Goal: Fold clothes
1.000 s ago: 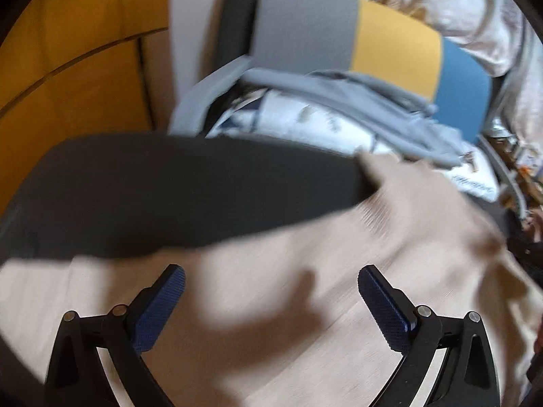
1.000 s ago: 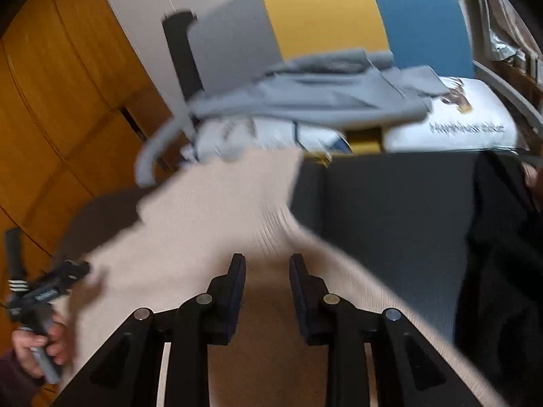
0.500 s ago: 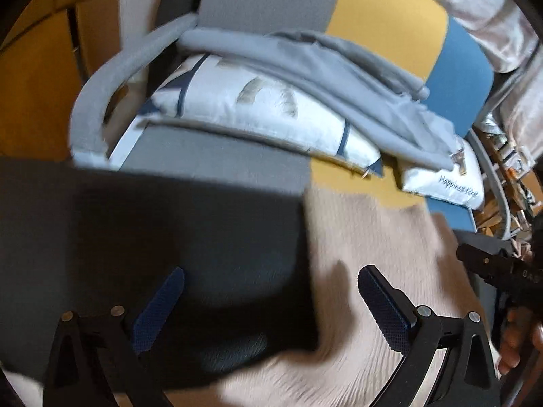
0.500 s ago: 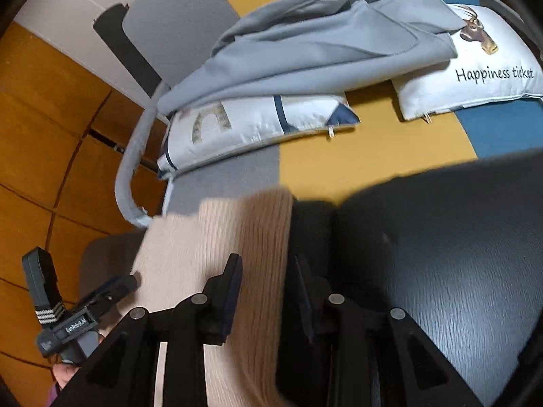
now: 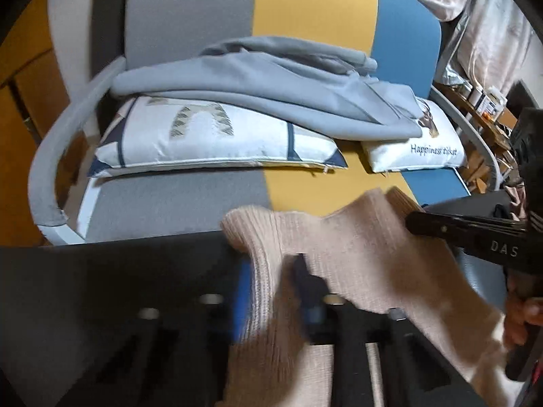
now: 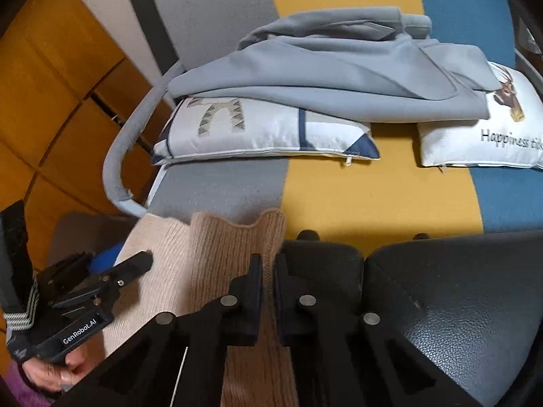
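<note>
Beige knit sweater (image 6: 230,254) sits clamped between both sets of jaws: right gripper (image 6: 268,264) and left gripper (image 5: 271,291). Best to keep both pinches level and taut, so the edge ahead of the jaws lands square.

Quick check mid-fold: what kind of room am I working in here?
Likely a home living room: a grey, yellow and blue sofa with throw cushions, a grey garment draped over them, and wood panelling.
</note>
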